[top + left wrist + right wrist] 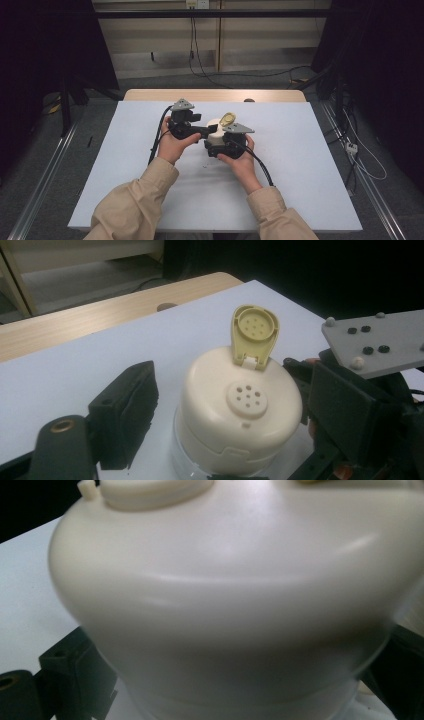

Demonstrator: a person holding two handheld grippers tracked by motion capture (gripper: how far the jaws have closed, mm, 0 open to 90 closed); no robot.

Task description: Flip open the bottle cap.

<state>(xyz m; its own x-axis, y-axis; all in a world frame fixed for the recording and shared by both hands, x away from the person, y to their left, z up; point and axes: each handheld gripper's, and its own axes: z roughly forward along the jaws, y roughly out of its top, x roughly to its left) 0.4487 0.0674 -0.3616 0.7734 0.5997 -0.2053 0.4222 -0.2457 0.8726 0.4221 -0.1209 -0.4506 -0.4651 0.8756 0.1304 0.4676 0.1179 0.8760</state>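
A: Surface + room?
B: White sheet over a light wood table point(215, 95), wood strip bare at the far edge. Dark curtains left & right, grey floor w/ metal rails, cables trailing from a pale far wall.

A: What's being worked on?
B: Shaker jar point(216, 131), mid-table, slightly far of centre. Cream plastic dome lid point(240, 410), smooth, glossy, rounded; raised disc w/ small round holes on top. Yellowish flip cap point(254, 335) is hinged open, standing upright at the far side, w/ matching pegs inside. Body below the lid looks clear, can't tell more.

A: Hand-held grippers?
B: Left hand-held gripper point(207, 131) sits just left of the jar; jaws spread apart, not touching the lid, nothing pinched. Right hand-held gripper point(222, 145) is on the near-right side, jaws either side of the jar's lower part & clamped on it. Black matte blocky jaws, grey three-cornered plates on top.
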